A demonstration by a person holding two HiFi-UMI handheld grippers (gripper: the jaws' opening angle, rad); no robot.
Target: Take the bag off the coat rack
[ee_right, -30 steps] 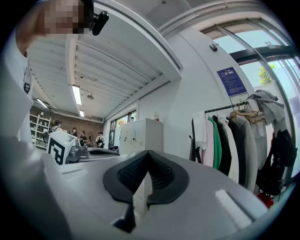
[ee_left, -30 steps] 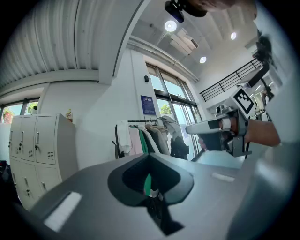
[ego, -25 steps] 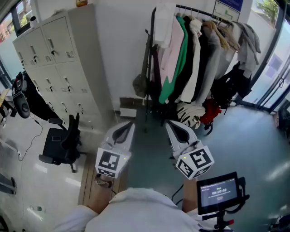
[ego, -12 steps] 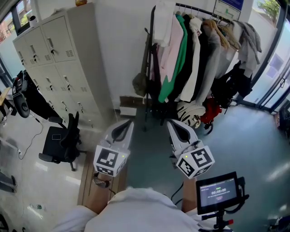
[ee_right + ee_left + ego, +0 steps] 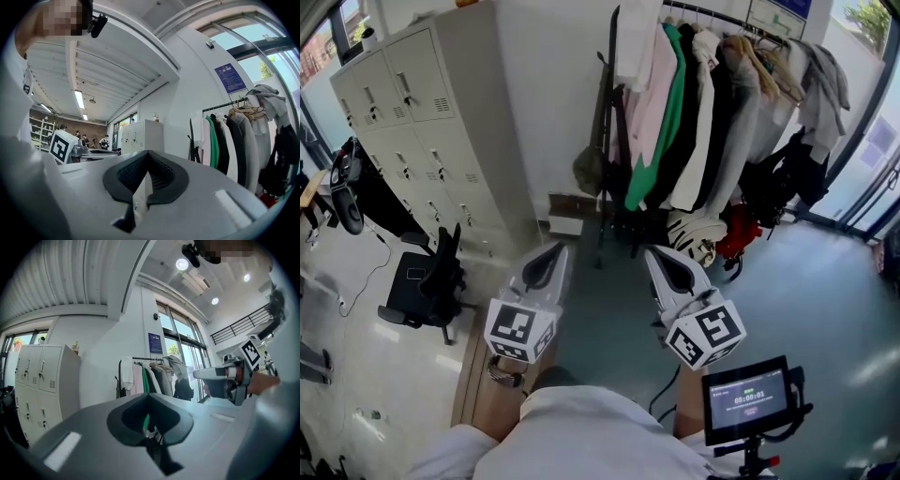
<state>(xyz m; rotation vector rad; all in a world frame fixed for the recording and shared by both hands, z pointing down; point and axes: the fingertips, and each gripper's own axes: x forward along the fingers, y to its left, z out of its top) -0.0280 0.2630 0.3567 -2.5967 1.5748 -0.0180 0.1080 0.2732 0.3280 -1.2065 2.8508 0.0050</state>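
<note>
The coat rack [image 5: 712, 21] stood against the far wall, with the lockers [image 5: 422, 122] to its left. The bag [image 5: 589, 171] hung at the rack's left end, beside the hanging clothes [image 5: 675, 112]. A cardboard box [image 5: 572, 208] sat on the floor below the bag, and an office chair [image 5: 427, 281] stood before the lockers. The left gripper [image 5: 548, 255] and right gripper [image 5: 658, 258] hung side by side, well apart from the rack.

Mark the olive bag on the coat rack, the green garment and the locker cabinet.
olive bag [image 5: 589, 171], head view, middle of its body.
green garment [image 5: 657, 139], head view, its front panel.
locker cabinet [image 5: 429, 141], head view, a middle door.
</note>
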